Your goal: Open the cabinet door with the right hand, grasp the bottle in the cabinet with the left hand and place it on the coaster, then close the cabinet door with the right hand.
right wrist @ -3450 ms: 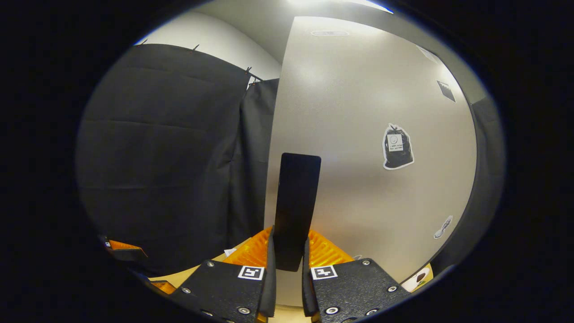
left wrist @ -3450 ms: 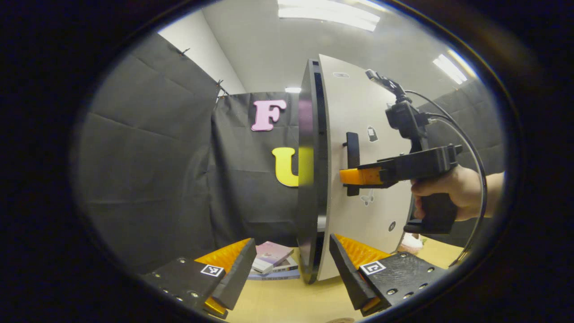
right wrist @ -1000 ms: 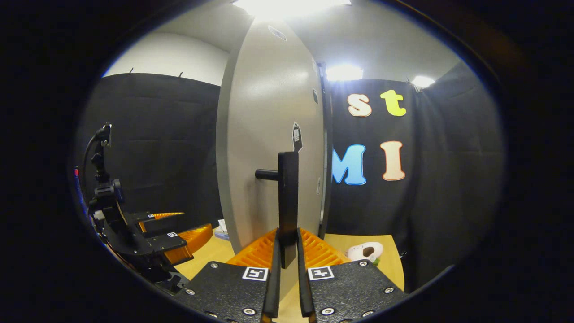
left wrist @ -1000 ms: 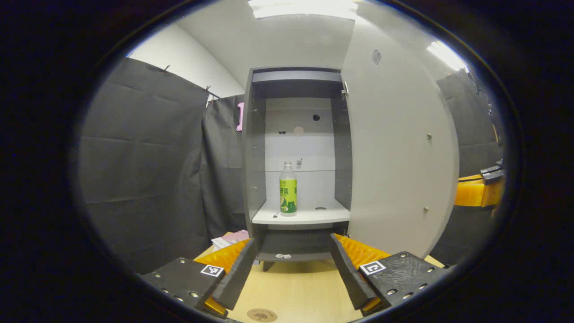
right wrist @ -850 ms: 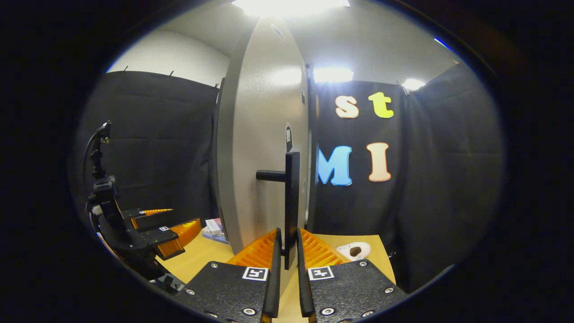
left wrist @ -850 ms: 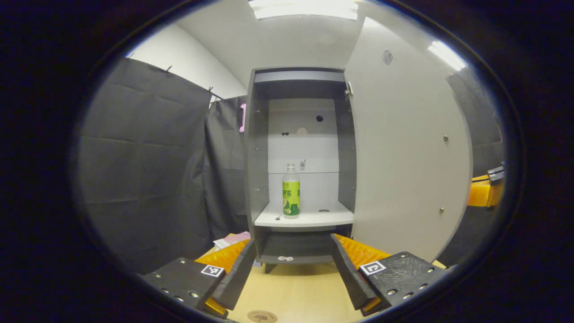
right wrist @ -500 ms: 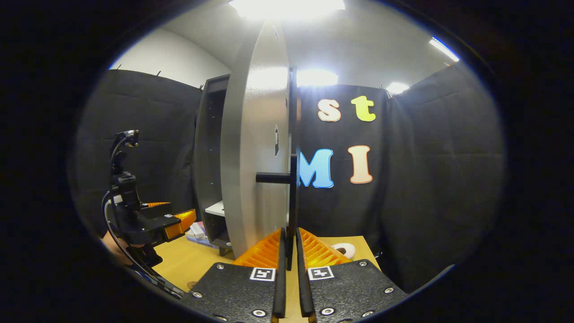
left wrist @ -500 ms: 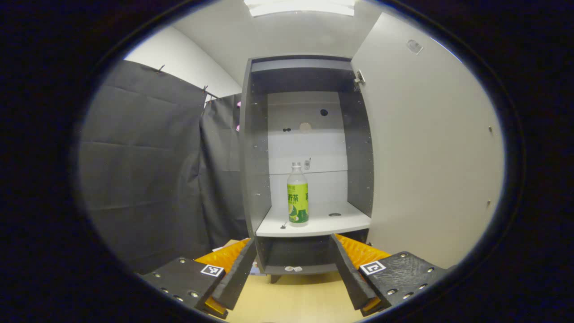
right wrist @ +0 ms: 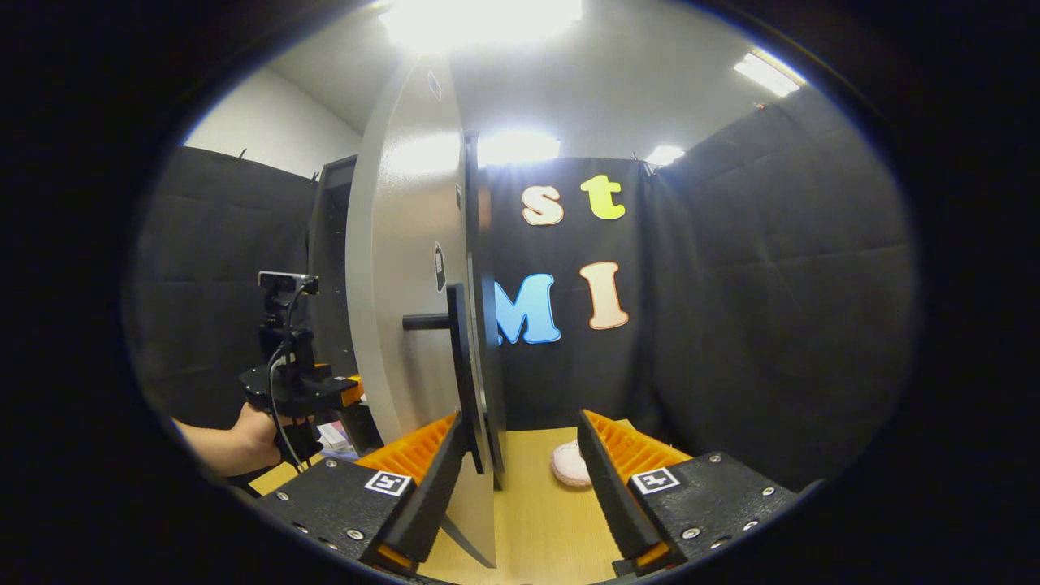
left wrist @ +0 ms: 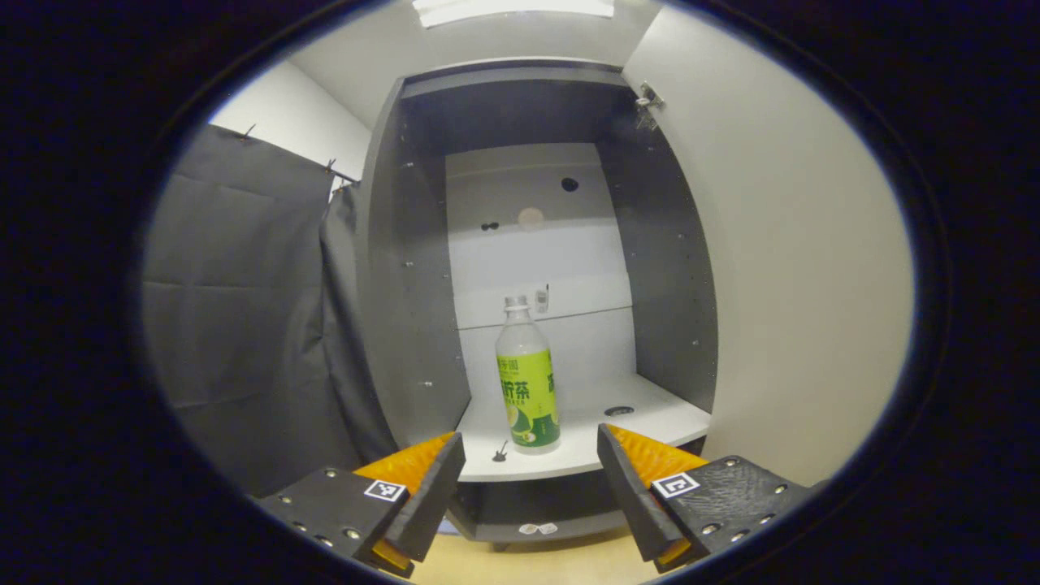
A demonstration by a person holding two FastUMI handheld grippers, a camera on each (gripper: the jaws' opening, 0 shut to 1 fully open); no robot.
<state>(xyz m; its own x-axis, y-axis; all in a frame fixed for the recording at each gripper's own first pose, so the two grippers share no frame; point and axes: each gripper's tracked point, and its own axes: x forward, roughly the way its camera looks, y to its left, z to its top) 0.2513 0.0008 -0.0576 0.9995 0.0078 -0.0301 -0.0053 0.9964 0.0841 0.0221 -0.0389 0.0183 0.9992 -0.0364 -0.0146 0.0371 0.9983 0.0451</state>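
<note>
Right gripper (right wrist: pixel 520 463) off handle (right wrist: pixel 459 374) — spread.

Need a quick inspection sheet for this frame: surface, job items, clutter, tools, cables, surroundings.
Surface: light wooden table under the cabinet.
Job's things: green-labelled bottle upright on the white shelf; cabinet door swung wide open, handle free. Coaster: nothing seen.
Clutter: small pale object on the table; books behind the door.
Grippers: left tool open, aimed at the bottle, short of it; right tool open, beside the handle.
Cables: black cable on the left tool.
Surroundings: black cloth walls, ceiling lights.
</note>
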